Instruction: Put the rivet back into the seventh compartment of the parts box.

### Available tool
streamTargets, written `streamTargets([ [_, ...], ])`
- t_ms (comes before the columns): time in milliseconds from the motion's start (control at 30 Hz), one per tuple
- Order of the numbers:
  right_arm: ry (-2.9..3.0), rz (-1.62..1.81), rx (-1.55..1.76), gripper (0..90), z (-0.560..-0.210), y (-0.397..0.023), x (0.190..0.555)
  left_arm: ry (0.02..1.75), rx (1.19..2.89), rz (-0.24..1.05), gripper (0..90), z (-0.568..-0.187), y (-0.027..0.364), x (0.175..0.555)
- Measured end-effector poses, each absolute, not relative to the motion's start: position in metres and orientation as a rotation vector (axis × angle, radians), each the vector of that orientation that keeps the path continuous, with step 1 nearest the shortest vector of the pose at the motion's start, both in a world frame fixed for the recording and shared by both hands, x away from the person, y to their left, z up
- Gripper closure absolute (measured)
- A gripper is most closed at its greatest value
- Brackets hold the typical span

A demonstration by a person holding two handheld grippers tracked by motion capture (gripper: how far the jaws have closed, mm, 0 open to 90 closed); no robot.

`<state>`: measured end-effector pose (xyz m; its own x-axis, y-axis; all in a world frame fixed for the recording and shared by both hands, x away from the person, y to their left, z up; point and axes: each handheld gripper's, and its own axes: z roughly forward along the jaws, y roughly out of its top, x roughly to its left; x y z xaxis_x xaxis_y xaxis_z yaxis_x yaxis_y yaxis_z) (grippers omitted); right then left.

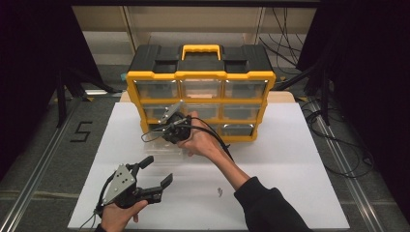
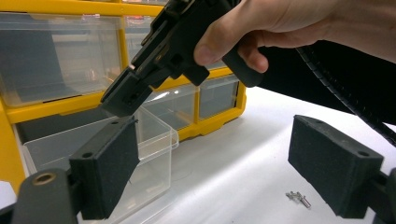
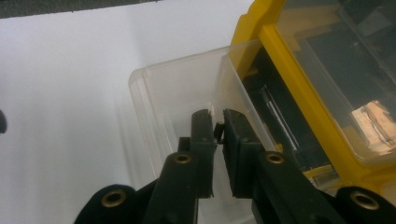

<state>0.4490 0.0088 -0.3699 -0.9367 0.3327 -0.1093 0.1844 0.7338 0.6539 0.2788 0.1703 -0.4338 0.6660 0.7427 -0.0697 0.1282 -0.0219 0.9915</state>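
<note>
A yellow and black organizer (image 1: pixel 200 75) with clear drawers stands at the back of the white table. Its bottom left drawer (image 1: pixel 162 146) is pulled out onto the table, a clear box (image 3: pixel 159 93). My right gripper (image 1: pixel 155 134) hangs over this drawer (image 2: pixel 154 140), pointing down into it. Its jaws (image 3: pixel 215 116) are nearly together, with a small dark part (image 3: pixel 217 130) pinched between them. My left gripper (image 1: pixel 158 170) is at the front left of the table, open, with nothing between its pads (image 2: pixel 109 163). It faces the drawer and the right gripper (image 2: pixel 121 100).
Small metal parts (image 1: pixel 220 192) lie loose on the white table (image 1: pixel 290 159), to the right of my left gripper, also seen as tiny screws (image 2: pixel 298 198). The other drawers (image 1: pixel 244 89) are pushed in. Cables (image 1: pixel 338 145) run along the floor on the right.
</note>
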Motion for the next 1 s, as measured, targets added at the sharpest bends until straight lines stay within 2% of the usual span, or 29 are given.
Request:
streamTargets([
  [267, 2.749, 0.958, 0.414, 82.0, -0.378, 0.014, 0.452, 0.749, 1.537, 0.567, 15.8, -0.434, 0.17, 0.279],
  [300, 2.759, 0.948, 0.417, 75.7, -0.38, 0.015, 0.453, 0.749, 1.537, 0.567, 15.7, -0.434, 0.17, 0.279],
  [333, 2.759, 0.948, 0.417, 75.7, -0.38, 0.015, 0.453, 0.749, 1.537, 0.567, 15.7, -0.434, 0.17, 0.279],
  [433, 2.75, 0.95, 0.44, 61.7, -0.378, 0.013, 0.452, 0.751, 1.535, 0.568, 15.7, -0.434, 0.171, 0.279],
  [500, 2.719, 0.963, 0.466, 56.3, -0.374, 0.009, 0.451, 0.751, 1.537, 0.569, 15.8, -0.434, 0.171, 0.279],
  [567, 2.715, 0.967, 0.471, 54.7, -0.371, 0.007, 0.451, 0.75, 1.537, 0.569, 15.7, -0.434, 0.171, 0.279],
  [700, 2.675, 0.975, 0.449, 45.7, -0.36, -0.006, 0.446, 0.752, 1.535, 0.568, 15.8, -0.434, 0.171, 0.278],
  [833, 2.649, 0.977, 0.431, 39.7, -0.35, -0.034, 0.43, 0.755, 1.539, 0.57, 15.8, -0.434, 0.171, 0.279],
  [1000, 2.645, 0.968, 0.439, 36.8, -0.352, -0.061, 0.413, 0.75, 1.545, 0.574, 15.7, -0.434, 0.17, 0.279],
])
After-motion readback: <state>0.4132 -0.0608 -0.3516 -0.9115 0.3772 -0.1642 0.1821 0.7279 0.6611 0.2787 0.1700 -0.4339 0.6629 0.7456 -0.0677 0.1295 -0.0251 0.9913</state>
